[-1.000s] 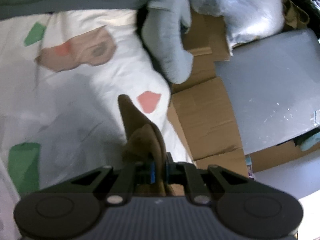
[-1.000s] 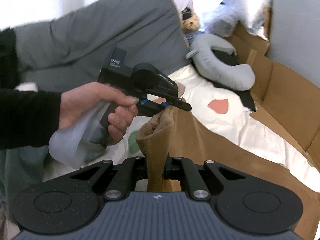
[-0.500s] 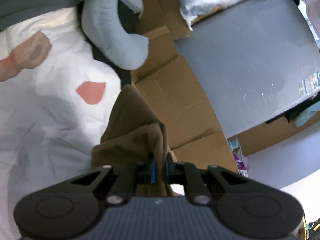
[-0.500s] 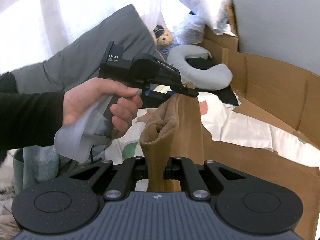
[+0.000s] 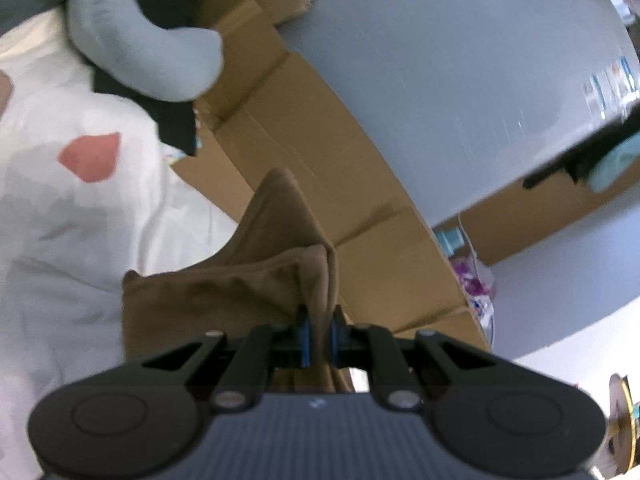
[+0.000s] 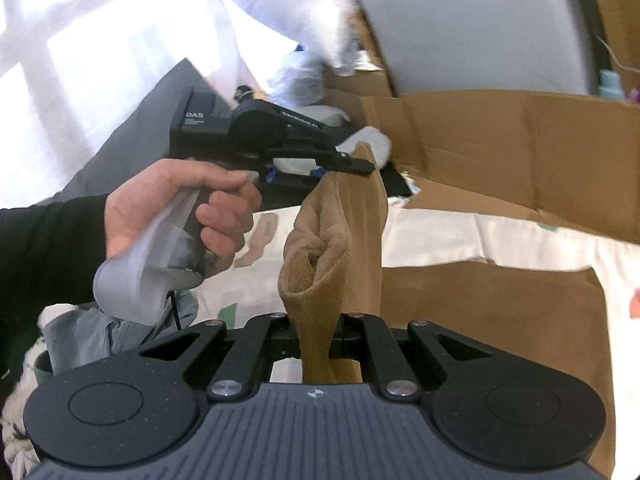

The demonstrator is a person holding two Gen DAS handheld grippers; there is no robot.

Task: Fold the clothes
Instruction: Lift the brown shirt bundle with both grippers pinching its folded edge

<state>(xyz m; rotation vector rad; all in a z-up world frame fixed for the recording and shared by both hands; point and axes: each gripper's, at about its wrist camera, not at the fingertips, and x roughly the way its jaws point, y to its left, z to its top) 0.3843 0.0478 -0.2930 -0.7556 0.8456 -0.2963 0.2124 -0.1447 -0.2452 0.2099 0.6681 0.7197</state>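
Note:
A brown fleece garment (image 6: 480, 304) hangs between both grippers over the white patterned bedsheet (image 6: 460, 236). My right gripper (image 6: 318, 346) is shut on a bunched edge of it at the bottom of the right wrist view. My left gripper (image 5: 318, 330) is shut on another corner of the brown garment (image 5: 224, 292). In the right wrist view the left gripper (image 6: 352, 164) appears held by a hand (image 6: 176, 204), pinching the cloth's upper corner. The rest of the garment drapes down to the right.
A grey neck pillow (image 5: 132, 52) lies at the head of the sheet (image 5: 60, 208). Flattened cardboard (image 5: 320, 128) and a grey panel (image 5: 460, 80) border the bed on the right. A dark grey pillow (image 6: 132, 136) sits behind the hand, and grey cloth (image 6: 100, 332) lies lower left.
Both grippers have lifted the brown garment higher and swung toward the cardboard side; the neck pillow slid to the upper left in the left wrist view. Both grips held.

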